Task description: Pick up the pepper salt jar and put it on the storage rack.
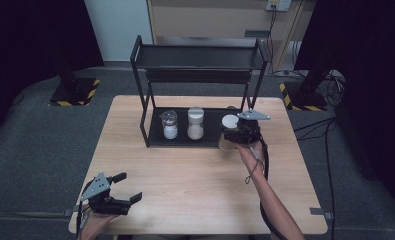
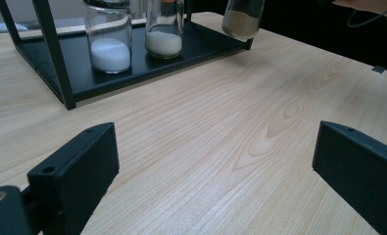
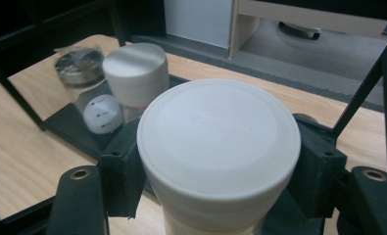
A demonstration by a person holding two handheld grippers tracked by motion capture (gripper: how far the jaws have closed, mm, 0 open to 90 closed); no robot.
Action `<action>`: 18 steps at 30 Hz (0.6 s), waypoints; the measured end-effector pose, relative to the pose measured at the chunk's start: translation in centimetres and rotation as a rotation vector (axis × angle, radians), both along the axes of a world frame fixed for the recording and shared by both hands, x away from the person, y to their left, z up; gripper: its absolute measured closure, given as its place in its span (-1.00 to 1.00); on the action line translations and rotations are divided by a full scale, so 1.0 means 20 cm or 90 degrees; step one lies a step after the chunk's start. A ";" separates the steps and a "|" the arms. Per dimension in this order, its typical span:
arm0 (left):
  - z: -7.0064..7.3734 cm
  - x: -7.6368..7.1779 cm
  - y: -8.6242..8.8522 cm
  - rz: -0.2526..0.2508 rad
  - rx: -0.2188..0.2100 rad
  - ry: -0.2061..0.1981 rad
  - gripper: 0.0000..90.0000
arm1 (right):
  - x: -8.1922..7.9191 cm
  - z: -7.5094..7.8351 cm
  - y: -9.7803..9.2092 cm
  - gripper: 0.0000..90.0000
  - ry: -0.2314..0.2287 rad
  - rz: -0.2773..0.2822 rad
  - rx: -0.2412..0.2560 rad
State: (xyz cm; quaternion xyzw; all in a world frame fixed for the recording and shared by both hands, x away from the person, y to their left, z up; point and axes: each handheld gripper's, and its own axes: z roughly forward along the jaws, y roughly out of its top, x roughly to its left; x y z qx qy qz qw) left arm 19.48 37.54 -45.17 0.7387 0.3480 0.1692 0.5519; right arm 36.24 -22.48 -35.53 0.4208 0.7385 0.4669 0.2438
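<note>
High view – three jars (image 1: 195, 123), probably; one in right gripper (image 1: 233, 134).

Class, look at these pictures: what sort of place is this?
Probably a lab or test room, not a home: hazard-striped stand feet, loose floor cables and a lone wooden table on grey carpet.

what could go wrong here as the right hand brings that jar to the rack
1. The right gripper holds the white-capped jar just under its cap; the glass could slip.
2. In the left gripper view the jar hangs tilted over the shelf edge, so it could catch there.
3. The rack post and the middle jar are close; either could get knocked.
</note>
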 end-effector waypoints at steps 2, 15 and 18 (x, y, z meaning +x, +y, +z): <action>0.00 0.00 0.00 -0.001 0.000 0.000 -0.95 | 0.02 0.01 0.01 -0.27 -0.001 -0.005 -0.003; 0.00 0.00 0.00 0.000 -0.002 0.002 -0.95 | 0.15 -0.01 0.06 -0.26 0.001 -0.037 -0.004; 0.00 0.00 0.00 0.000 -0.002 0.002 -0.95 | 0.17 -0.02 0.08 -0.26 -0.001 -0.042 -0.014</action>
